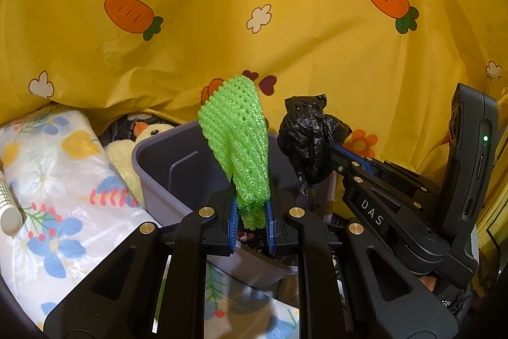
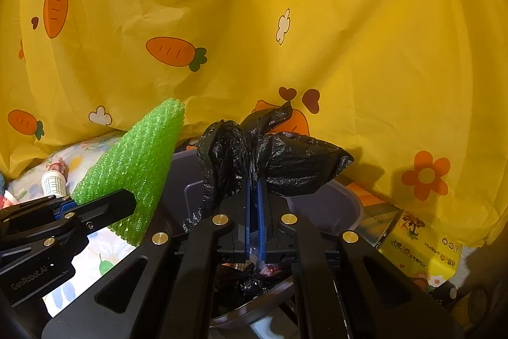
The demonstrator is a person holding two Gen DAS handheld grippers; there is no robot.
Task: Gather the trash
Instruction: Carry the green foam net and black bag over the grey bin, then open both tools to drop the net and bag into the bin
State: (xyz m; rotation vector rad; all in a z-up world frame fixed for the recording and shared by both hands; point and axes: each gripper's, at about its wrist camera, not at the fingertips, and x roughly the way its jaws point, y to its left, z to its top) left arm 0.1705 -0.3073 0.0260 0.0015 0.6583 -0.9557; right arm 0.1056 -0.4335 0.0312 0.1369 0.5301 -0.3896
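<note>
Left tool (image 1: 252, 212) clamping green foam net (image 1: 238, 142), right tool (image 2: 254, 189) clamping black bag (image 2: 270, 154), over grey bin (image 1: 165, 161) holding dark trash.

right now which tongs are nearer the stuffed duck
Left. The left tongs, shut on the green foam net, are beside the grey bin that the stuffed duck leans against. The right tongs, shut on the black plastic bag, hang past the bin's other side.

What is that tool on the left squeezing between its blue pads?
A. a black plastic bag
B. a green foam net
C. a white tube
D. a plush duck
B: in the left wrist view the left tool pinches the lower end of the green foam net above the grey bin; the black bag is in the right tool.
</note>
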